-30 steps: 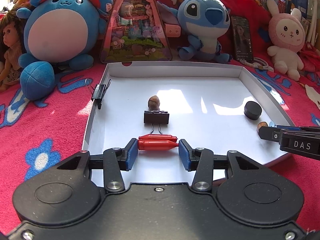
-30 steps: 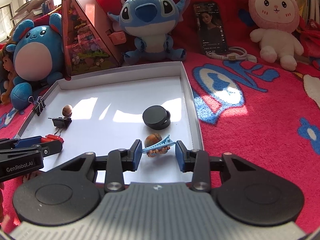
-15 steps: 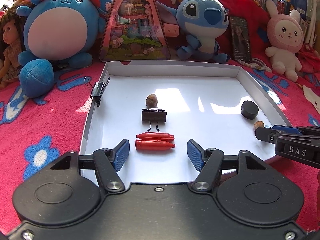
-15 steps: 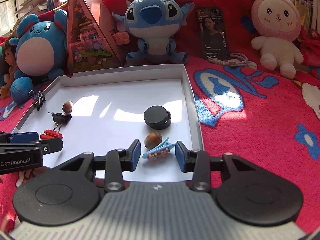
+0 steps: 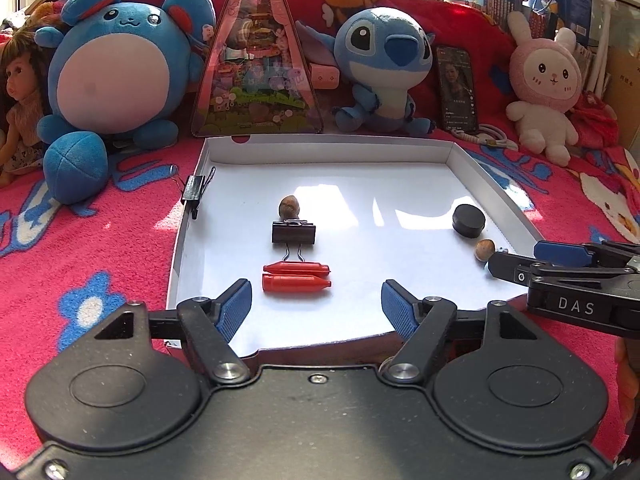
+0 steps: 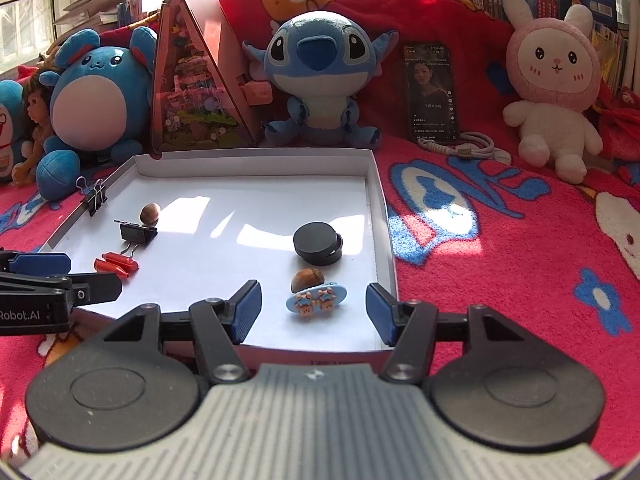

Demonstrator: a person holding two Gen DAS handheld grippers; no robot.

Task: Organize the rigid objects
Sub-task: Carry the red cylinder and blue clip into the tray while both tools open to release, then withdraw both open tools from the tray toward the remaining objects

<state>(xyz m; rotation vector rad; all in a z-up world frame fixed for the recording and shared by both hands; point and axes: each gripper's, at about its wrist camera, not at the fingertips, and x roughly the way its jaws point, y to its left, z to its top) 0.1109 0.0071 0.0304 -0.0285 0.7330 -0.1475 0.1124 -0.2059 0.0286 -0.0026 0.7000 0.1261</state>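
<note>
The white tray [image 5: 472, 160] is bare through its middle and far half. A black binder clip [image 5: 293, 233] and red clips [image 5: 297, 277] block its near left; the black puck [image 6: 318, 243] and blue hair clip [image 6: 316, 299] block its near right.

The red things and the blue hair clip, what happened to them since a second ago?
Both were let go. The left hand-held gripper has just been opening and released the red pieces; the right hand-held gripper has just been opening and dropped the blue hair clip, now flat beside the nut. The black binder clip and the round black case stayed put.
</note>
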